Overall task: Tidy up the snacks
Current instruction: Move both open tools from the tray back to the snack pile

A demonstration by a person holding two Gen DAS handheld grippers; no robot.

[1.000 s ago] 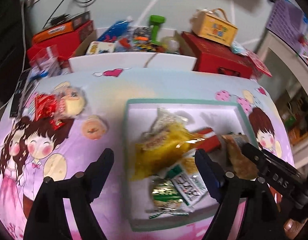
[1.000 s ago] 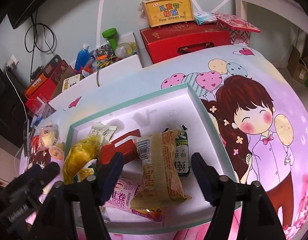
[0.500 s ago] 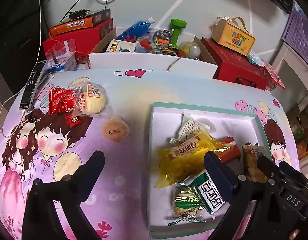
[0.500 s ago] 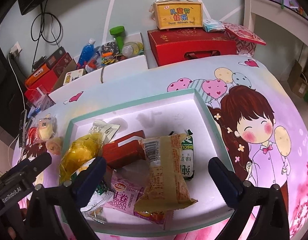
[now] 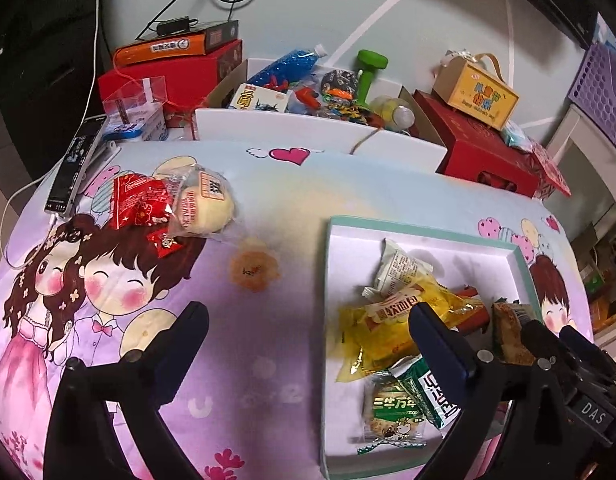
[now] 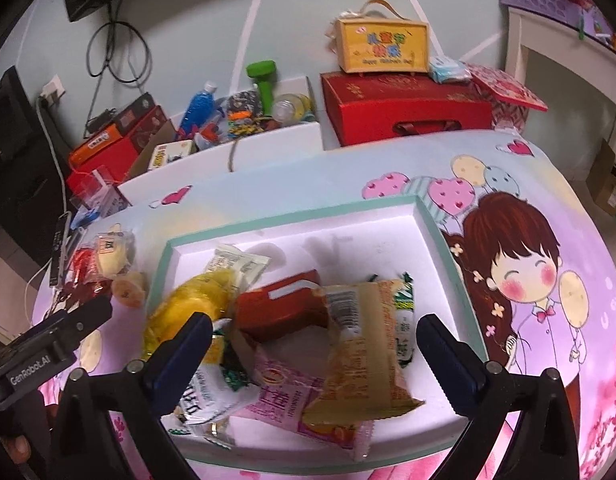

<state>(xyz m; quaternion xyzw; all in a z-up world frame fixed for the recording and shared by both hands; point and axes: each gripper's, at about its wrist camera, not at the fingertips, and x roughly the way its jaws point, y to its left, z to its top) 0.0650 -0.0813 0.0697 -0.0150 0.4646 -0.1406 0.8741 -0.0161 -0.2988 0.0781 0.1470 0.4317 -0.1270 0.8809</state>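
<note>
- Your left tool (image 5: 308, 324) tilts down at the cartoon-print table (image 5: 268, 208), its jaws spread wide with nothing between them; one finger hangs above the table just left of the white tray with the mint-green rim (image 5: 412, 226), the other above the tray's snacks.
- Your right tool (image 6: 314, 334) also tilts down, jaws wide apart and empty, straddling the pile inside the tray.
- Inside the tray lie a yellow bread packet (image 5: 392, 328), a red carton (image 6: 280, 308), a tan crinkled wrapper (image 6: 364, 344), a pink wafer packet (image 6: 296, 404) partly under the tan one, and green-and-white biscuit packs (image 5: 392, 408) at the near edge.
- Left of the tray, on the bare table, sits a small round orange jelly cup (image 5: 252, 270).
- Further left of the tray, a clear-wrapped pale bun (image 5: 204, 208) touches red sachets (image 5: 138, 200).
</note>
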